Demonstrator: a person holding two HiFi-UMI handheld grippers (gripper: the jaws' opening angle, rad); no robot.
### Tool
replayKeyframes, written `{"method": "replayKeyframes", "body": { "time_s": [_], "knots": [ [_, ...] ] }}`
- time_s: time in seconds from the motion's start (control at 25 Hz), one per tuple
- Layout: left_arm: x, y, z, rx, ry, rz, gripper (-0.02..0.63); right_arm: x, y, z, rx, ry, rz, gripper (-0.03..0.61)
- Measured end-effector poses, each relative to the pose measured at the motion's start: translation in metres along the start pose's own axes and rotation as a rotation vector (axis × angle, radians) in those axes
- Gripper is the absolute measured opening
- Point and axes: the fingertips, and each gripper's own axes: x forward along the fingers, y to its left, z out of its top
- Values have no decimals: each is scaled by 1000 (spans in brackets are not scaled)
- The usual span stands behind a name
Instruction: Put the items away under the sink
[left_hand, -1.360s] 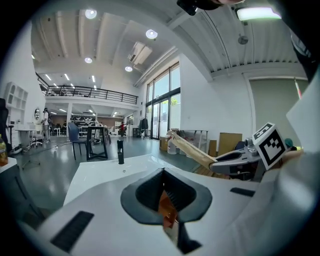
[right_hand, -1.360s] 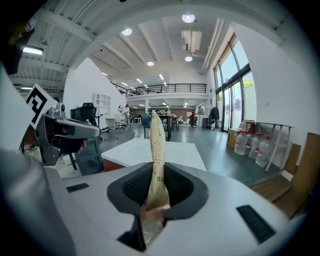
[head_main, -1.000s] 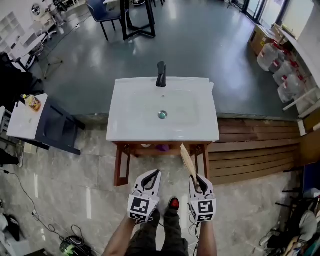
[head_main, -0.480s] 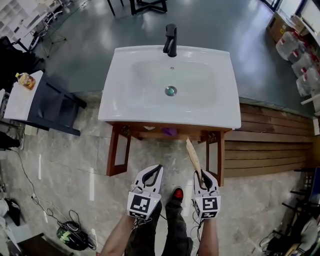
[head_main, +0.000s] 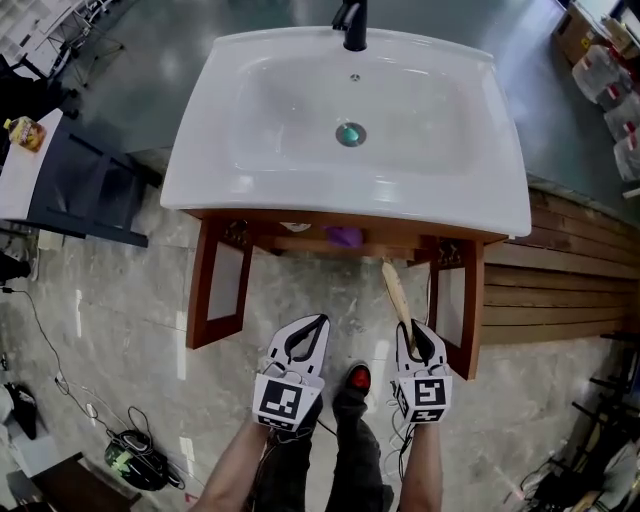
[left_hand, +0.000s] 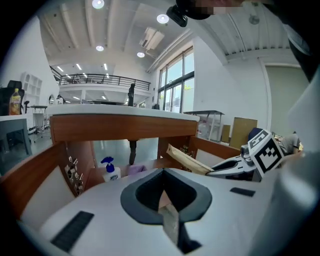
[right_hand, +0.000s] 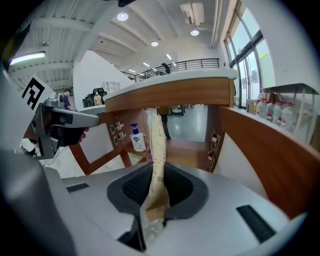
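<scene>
Now both lower, sink (head_main: 200, 190) nearer | right tool (head_main: 411, 327) clamps tan packet (head_main: 397, 290) | left tool (head_main: 316, 322) closed, empty | under-sink shelf (right_hand: 190, 146) looks reachable

— What does the wooden shelf (right_hand: 190, 146) under the sink (head_main: 300, 185) hold?
— A white pump bottle (left_hand: 111, 170) with a blue head; in the left gripper view, a purple item (left_hand: 136, 169) just beside, at its three o'clock
</scene>
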Motion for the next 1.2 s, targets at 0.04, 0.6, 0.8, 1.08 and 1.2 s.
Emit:
{"method": "replayKeyframes", "body": {
  "time_s": [0.04,0.6,0.8,1.08,1.2],
  "knots": [
    [5,2,-8,-3,0,-1,6,7,-1,-6,0,1,0,83],
    [65,30,-71,-23,-36,2,6,95,-21,-50,-6,-3,-1,83],
    [82,48,-75,-1,-46,13,6,127,-33,-45,7,-9,-8,83],
    [100,71,-75,0,-74,34,6,166,-48,-32,10,-27,-14,83],
    [108,77,-76,3,-81,38,6,182,-54,-28,6,-25,-18,84]
  ]
}}
